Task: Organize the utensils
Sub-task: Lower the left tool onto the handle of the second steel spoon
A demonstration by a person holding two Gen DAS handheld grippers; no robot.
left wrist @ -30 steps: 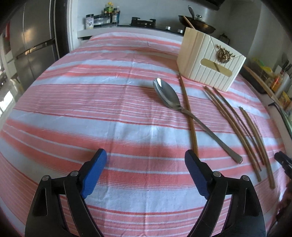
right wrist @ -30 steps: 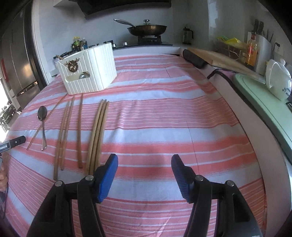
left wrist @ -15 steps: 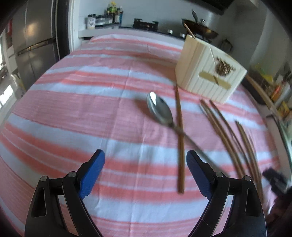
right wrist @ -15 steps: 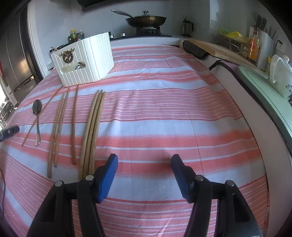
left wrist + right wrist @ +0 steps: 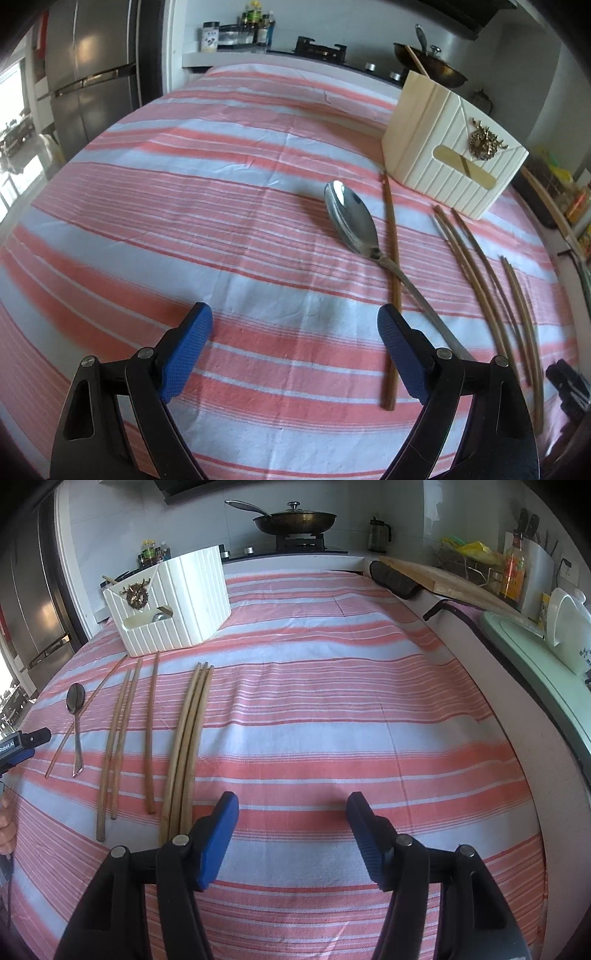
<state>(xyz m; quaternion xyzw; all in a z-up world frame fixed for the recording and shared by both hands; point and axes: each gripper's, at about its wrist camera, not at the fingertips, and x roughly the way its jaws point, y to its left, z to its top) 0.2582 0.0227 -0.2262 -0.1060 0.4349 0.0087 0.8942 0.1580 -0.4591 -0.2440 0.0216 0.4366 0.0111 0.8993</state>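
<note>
A steel spoon (image 5: 354, 225) lies on the striped cloth, its handle crossing a single brown chopstick (image 5: 392, 266). Several more wooden chopsticks (image 5: 480, 273) lie to the right of it. Behind them stands a white ribbed utensil holder (image 5: 443, 155) with a gold ornament. My left gripper (image 5: 295, 325) hovers open over bare cloth, its right finger close to the lone chopstick and the spoon handle. In the right wrist view the spoon (image 5: 75, 716), the chopsticks (image 5: 188, 738) and the holder (image 5: 184, 602) sit left of centre. My right gripper (image 5: 291, 812) is open and empty, just right of three bunched chopsticks.
A striped tablecloth (image 5: 332, 701) covers the table. A fridge (image 5: 92, 74) stands at the left, a stove with a pan (image 5: 295, 520) behind. A counter (image 5: 535, 638) with a cutting board, bottle and kettle runs along the right edge. The left gripper's tip (image 5: 26, 738) shows at the far left.
The left wrist view has rolled a little, so the spoon and the lone chopstick sit nearer its right finger. The right gripper has stayed put. Nothing on the table has moved.
</note>
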